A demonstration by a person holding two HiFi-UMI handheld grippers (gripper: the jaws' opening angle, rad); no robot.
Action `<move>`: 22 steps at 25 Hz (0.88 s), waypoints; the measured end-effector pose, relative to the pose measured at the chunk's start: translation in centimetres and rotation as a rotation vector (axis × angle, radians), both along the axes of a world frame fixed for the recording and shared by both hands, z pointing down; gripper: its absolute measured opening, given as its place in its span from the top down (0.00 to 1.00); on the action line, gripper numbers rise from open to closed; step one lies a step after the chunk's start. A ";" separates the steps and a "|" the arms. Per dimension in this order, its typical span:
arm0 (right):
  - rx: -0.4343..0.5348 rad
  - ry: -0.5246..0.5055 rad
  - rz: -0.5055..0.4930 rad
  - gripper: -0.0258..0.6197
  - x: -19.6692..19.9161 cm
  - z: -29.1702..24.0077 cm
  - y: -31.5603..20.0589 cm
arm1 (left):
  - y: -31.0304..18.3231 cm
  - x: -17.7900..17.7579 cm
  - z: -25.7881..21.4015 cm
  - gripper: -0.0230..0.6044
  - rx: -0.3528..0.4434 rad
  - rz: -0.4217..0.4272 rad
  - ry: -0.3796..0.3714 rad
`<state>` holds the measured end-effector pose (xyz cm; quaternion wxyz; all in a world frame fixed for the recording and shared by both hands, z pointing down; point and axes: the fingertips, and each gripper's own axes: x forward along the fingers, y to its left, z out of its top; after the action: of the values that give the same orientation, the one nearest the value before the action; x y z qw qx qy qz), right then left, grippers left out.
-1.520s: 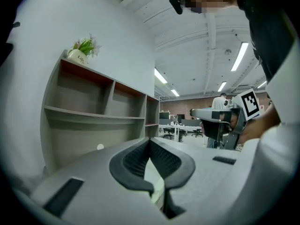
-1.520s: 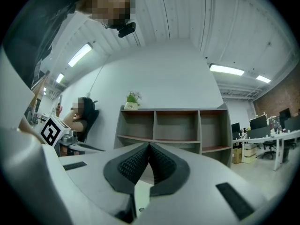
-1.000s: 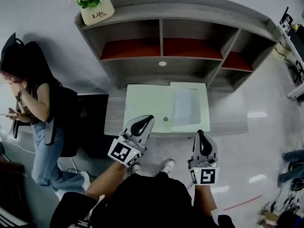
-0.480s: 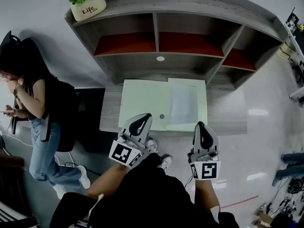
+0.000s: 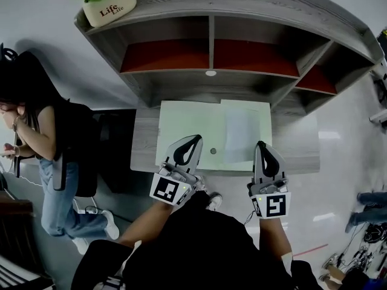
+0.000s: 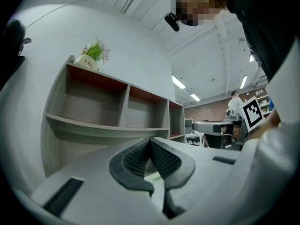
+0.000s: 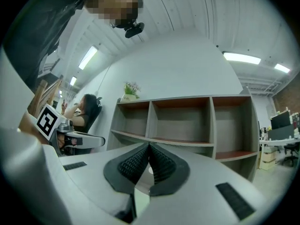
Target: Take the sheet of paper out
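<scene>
A pale green flat folder (image 5: 190, 128) with a round button lies on the low grey table (image 5: 144, 150) in front of the shelf unit. A whitish sheet of paper (image 5: 240, 132) shows on its right half. My left gripper (image 5: 194, 138) is shut and empty, its tip over the folder's near edge left of the button. My right gripper (image 5: 262, 144) is also shut and empty, at the folder's near right corner. In the left gripper view the left gripper (image 6: 150, 140) has its pads together and points level at the shelves. The right gripper (image 7: 149, 146) looks the same in the right gripper view.
A grey shelf unit (image 5: 211, 71) with red-brown backs stands behind the table, with a flower pot (image 5: 103, 2) on its top left. A person (image 5: 36, 132) stands at the left beside a black chair (image 5: 109, 156). Glossy floor lies to the right.
Both grippers have moved forward toward the table; their tips now reach the folder's near edge. Both stayed shut. The folder and paper have not moved.
</scene>
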<state>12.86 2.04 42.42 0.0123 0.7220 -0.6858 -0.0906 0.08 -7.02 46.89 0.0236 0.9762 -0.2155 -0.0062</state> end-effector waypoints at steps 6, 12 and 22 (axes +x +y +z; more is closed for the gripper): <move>0.006 0.009 0.009 0.92 0.9 -0.7 -3.9 | -2.7 0.0 -0.1 0.95 0.011 0.028 0.041; 0.006 -0.038 0.027 0.92 2.7 0.0 -5.7 | -3.8 0.6 1.1 0.95 -0.020 0.026 0.000; -0.022 -0.040 -0.071 0.92 5.3 1.3 -7.1 | -4.5 3.3 2.3 0.95 -0.103 -0.049 0.000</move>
<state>18.19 -5.05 43.71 0.0033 0.6989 -0.7119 -0.0690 3.39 -11.56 49.17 0.0737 0.9681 -0.2393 0.0045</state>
